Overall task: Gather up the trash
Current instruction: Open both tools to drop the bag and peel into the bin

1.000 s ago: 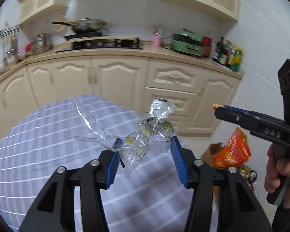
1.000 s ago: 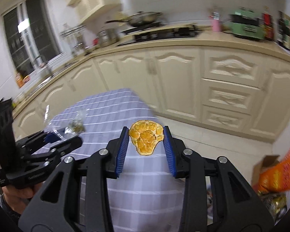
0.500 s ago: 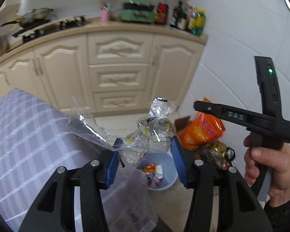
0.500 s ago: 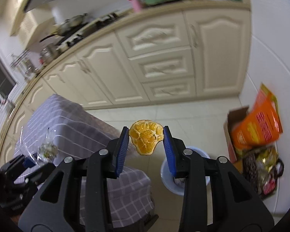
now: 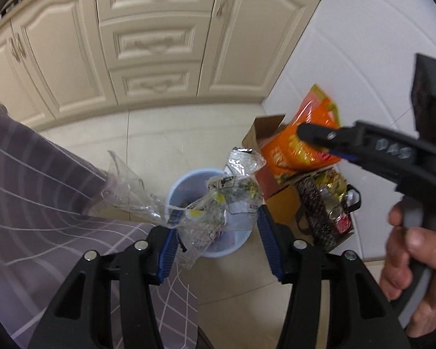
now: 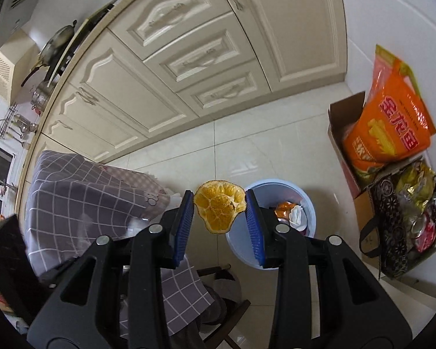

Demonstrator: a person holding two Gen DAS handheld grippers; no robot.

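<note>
Trash is what we carry in both grippers, and we are at the carrying-over step, with the drop yet to come. Going from the left: the checked tablecloth (image 5: 43, 203) hangs off the table edge, and just past it our left gripper (image 5: 216, 221) has a crumpled clear plastic wrapper (image 5: 218, 200) in its grasp; the wrapper is caught against the left blue pad (image 5: 167, 244), while the right pad appears to stand clear of it, so the jaws look half spread and we cannot say for certain that both sides press on it. The wrapper hangs in line with the pale blue bin (image 5: 186, 180) on the floor tiles, which already has some scraps inside. To the right of the bin sits a cardboard box (image 5: 264, 133) with an orange snack bag (image 5: 299, 145), and further right our right hand (image 5: 415, 256) grips the handle of the right gripper (image 6: 219, 209). From its own camera, that gripper is pinching a dried orange peel (image 6: 219, 209) between its two blue pads, jaws drawn narrow onto it, with the peel seen just left of the bin's rim. We judge that the next move calls for bringing each piece squarely above the bin mouth, then spreading the jaws; the light wrapper may cling to the pad or drift, so we should lower it close before letting go.
</note>
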